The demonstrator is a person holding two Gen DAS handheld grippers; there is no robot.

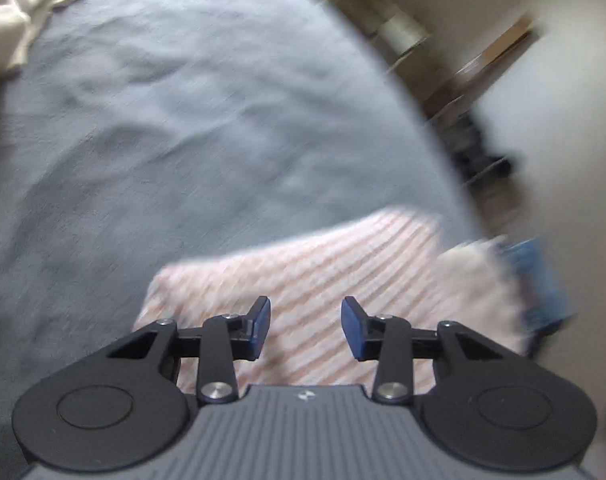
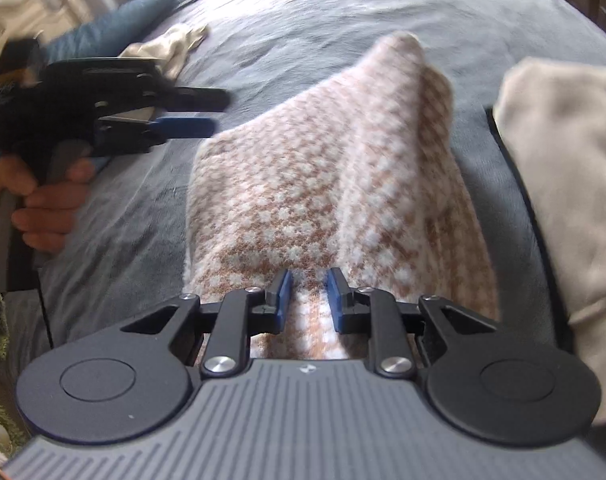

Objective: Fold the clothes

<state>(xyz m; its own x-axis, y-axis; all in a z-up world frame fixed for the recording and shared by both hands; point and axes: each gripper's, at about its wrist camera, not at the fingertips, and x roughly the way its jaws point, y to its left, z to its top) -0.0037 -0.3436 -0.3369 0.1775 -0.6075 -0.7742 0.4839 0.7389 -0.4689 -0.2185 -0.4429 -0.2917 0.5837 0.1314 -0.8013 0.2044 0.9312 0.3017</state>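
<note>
Grey bedspread [image 2: 303, 20] under patterned garment [image 2: 311, 184], long axis along right tool [image 2: 307, 294].

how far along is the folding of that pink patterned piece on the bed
Done: the pink patterned garment already lies as a compact folded block on the grey bedspread. In hand: the right gripper pinches its near edge; the left gripper is open and empty. Left: the crumpled cream cloth is unfolded.

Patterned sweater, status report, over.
Right hand-held gripper shut on patterned sweater. Left hand-held gripper open, empty, above it. Cream garment alongside.
</note>
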